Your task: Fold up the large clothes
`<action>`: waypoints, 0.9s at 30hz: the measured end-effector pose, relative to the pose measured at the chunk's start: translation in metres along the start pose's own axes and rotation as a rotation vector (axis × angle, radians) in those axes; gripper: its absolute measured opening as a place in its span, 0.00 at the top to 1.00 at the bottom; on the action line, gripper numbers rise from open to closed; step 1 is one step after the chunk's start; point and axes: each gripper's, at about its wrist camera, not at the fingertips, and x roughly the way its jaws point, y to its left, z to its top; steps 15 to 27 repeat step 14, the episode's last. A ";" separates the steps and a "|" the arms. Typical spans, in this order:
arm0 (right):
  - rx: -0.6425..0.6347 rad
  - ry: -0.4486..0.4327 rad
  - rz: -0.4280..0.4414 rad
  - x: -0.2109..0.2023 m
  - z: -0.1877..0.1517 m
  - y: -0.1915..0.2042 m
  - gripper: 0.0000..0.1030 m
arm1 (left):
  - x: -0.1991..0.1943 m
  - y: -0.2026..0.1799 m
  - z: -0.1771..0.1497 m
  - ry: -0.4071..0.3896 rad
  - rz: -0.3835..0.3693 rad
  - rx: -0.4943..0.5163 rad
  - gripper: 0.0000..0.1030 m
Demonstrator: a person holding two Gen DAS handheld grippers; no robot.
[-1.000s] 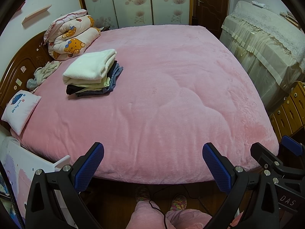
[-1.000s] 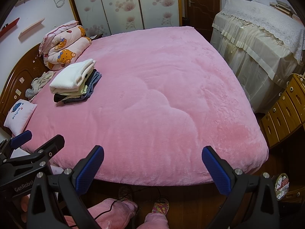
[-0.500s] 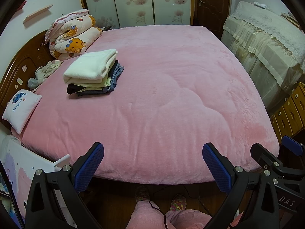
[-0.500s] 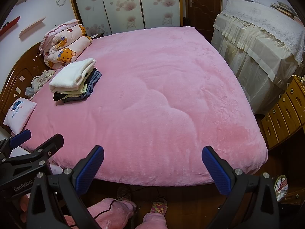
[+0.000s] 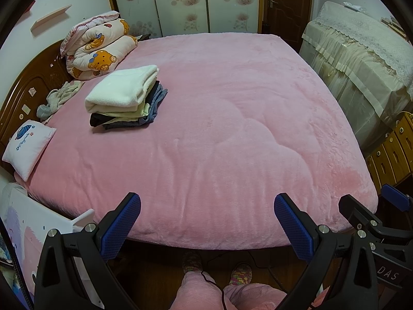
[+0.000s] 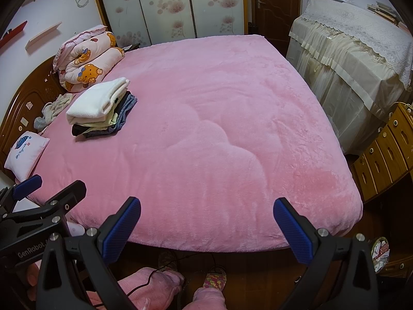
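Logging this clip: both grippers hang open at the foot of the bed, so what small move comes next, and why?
Probably reach toward the crumpled garment by the headboard. Both the left gripper and the right gripper are open and hold nothing, the folded stack already looks done, and that loose piece seems the only unfolded clothing in view.
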 end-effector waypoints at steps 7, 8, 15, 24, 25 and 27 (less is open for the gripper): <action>-0.001 0.000 0.001 0.000 0.002 0.000 0.00 | 0.000 0.000 0.000 -0.001 0.002 -0.001 0.01; -0.001 0.000 0.001 0.000 0.002 0.000 0.00 | 0.000 0.000 0.000 -0.001 0.002 -0.001 0.01; -0.001 0.001 0.002 0.000 0.003 -0.001 0.00 | 0.000 0.000 0.001 0.000 0.001 0.000 0.01; -0.001 0.001 0.002 0.000 0.003 -0.001 0.00 | 0.000 0.000 0.001 0.000 0.001 0.000 0.01; -0.001 0.001 0.002 0.000 0.003 -0.001 0.00 | 0.000 0.000 0.001 0.000 0.001 0.000 0.01; -0.001 0.001 0.002 0.000 0.003 -0.001 0.00 | 0.000 0.000 0.001 0.000 0.001 0.000 0.01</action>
